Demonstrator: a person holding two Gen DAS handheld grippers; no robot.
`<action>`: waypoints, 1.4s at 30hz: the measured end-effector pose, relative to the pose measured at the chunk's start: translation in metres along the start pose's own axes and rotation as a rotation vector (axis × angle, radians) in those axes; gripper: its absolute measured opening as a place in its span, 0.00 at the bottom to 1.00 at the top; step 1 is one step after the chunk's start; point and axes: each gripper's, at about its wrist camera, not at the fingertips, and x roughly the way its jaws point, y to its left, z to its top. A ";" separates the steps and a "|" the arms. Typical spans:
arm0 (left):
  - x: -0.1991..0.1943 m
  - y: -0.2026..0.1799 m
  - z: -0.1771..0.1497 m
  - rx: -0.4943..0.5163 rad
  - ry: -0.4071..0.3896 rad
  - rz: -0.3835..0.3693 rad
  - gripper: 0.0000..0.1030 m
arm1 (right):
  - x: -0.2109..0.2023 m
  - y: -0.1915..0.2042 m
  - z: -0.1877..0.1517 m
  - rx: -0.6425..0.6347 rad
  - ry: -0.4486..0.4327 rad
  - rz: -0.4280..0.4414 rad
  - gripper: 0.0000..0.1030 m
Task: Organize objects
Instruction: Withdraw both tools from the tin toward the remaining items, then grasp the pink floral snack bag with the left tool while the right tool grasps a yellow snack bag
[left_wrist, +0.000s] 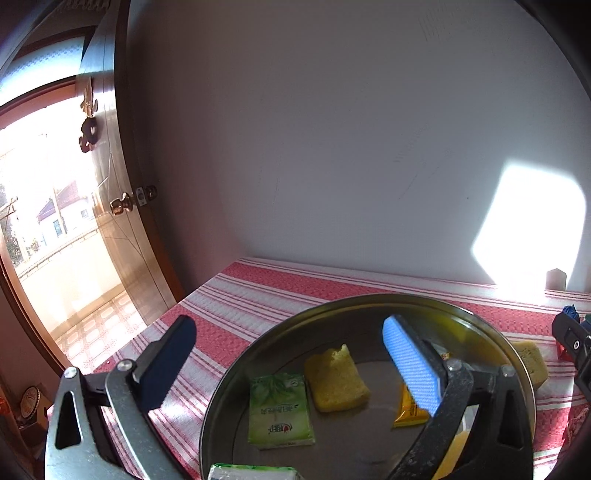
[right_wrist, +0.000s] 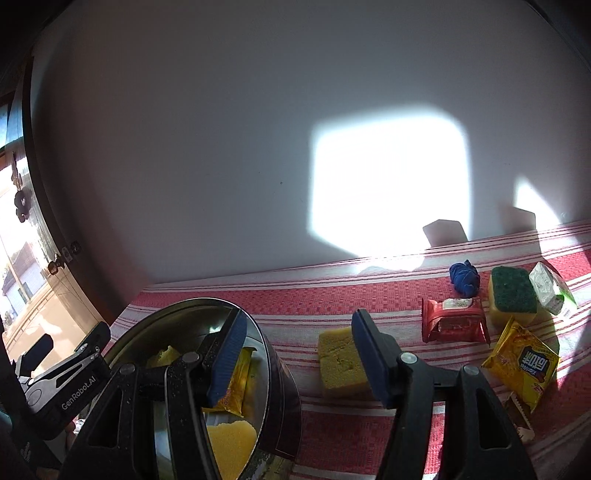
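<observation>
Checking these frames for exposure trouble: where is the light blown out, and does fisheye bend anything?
Left wrist view: the doorway is overexposed and its door curves; a sun patch glares on the wall. Right wrist view: a larger patch washes out the wall, and the table edge bows.

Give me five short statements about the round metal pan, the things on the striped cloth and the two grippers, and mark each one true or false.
1. A green packet lies inside the metal pan. True.
2. The right gripper is clamped on a yellow sponge. False: its jaws stand open with nothing between the pads; the yellow sponge lies on the striped cloth beyond them.
3. The green-topped sponge is in the pan. False: it sits on the cloth, right of the red packet.
4. A blue bundle lies on the cloth near the wall. True.
5. The left gripper holds the green packet. False: its jaws are open and empty.
</observation>
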 end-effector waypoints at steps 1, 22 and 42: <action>-0.004 -0.001 -0.001 -0.003 -0.015 -0.003 1.00 | -0.002 -0.003 -0.001 -0.005 0.000 -0.011 0.60; -0.083 -0.058 -0.024 -0.006 -0.219 -0.174 1.00 | -0.036 -0.079 -0.012 -0.039 -0.009 -0.144 0.60; -0.117 -0.177 -0.063 0.242 -0.068 -0.352 1.00 | -0.063 -0.169 -0.011 -0.061 0.018 -0.239 0.60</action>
